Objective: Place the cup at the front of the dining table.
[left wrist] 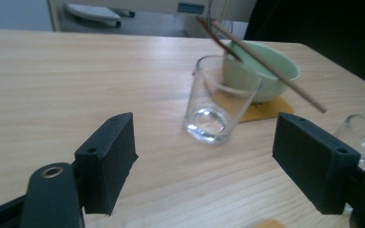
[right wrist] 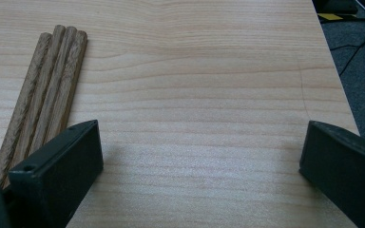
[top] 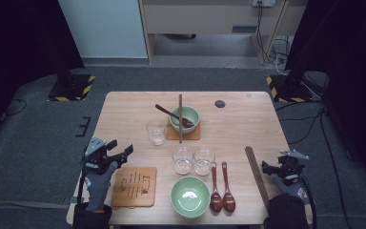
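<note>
- I am looking down on a light wooden table (top: 248,124) that stands on grey carpet, with dark curtains at both sides and a pale cabinet behind.
- My left gripper (top: 120,151) hangs over the table's left edge, just above the wooden coaster (top: 134,186) that lies at the near left.
- In the left gripper view its jaws stand wide apart with nothing between them; the pads touch no object.
- Straight ahead of those jaws, a little way off, stands an empty glass (left wrist: 218,99), upright on the bare wood.
- Just behind that glass sits the far green bowl (left wrist: 266,66) on an orange mat (left wrist: 266,110); a dark spoon (top: 174,116) lies in it and a pale chopstick (top: 180,119) rests across its rim.
- Two more glasses (top: 193,160) stand side by side near the table's middle, touching or nearly so.
- In front of them is a second green bowl (top: 190,196), empty, and just to its right two dark wooden spoons (top: 221,188) lie side by side.
- My right gripper (top: 271,170) rests at the table's right edge, jaws spread wide over bare wood, gripping nothing.
- A bundle of brown chopsticks (right wrist: 43,95) lies just beside its left jaw; I cannot tell whether jaw and sticks touch.
</note>
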{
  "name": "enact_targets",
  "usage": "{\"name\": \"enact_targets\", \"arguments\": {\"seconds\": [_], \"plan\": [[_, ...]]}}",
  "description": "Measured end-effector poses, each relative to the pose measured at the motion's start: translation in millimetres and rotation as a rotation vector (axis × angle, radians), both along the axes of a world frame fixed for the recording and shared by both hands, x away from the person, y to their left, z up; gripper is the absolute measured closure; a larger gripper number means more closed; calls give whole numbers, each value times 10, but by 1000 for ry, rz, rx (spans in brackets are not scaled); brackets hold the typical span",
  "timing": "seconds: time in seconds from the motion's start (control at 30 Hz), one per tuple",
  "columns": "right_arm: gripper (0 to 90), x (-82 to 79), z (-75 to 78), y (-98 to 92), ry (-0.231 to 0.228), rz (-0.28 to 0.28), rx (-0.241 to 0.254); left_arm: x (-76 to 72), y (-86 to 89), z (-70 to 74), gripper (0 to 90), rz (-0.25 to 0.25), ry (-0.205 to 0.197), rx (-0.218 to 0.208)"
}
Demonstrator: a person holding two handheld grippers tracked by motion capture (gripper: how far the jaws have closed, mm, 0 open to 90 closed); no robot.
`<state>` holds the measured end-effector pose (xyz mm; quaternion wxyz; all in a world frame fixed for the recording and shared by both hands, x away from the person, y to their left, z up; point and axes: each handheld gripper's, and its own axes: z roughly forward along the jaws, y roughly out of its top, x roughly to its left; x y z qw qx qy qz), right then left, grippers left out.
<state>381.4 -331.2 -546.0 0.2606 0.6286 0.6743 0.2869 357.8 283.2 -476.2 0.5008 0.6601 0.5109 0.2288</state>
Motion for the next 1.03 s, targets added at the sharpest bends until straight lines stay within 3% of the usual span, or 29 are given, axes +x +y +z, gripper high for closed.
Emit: {"name": "enact_targets", "arguments": {"seconds": [0.17, 0.33, 0.47, 0.57, 0.63, 0.83, 1.03], "plan": [[6, 0, 0, 0, 0, 0, 0, -122, 108, -120, 197, 44, 26, 40], [6, 0, 0, 0, 0, 0, 0, -247, 204, -285, 174, 93, 72, 139], [6, -1, 0, 1, 0, -2, 0, -386, 303, -409, 159, 128, 111, 183], [6, -5, 0, 7, 0, -8, 0, -436, 360, -449, 166, 147, 131, 214], [6, -5, 0, 7, 0, -9, 0, -445, 390, -455, 165, 169, 134, 263], [6, -7, 0, 10, 0, -13, 0, -440, 438, -505, 153, 196, 166, 302], [6, -7, 0, 11, 0, -14, -1, -426, 493, -552, 152, 215, 200, 296]]}}
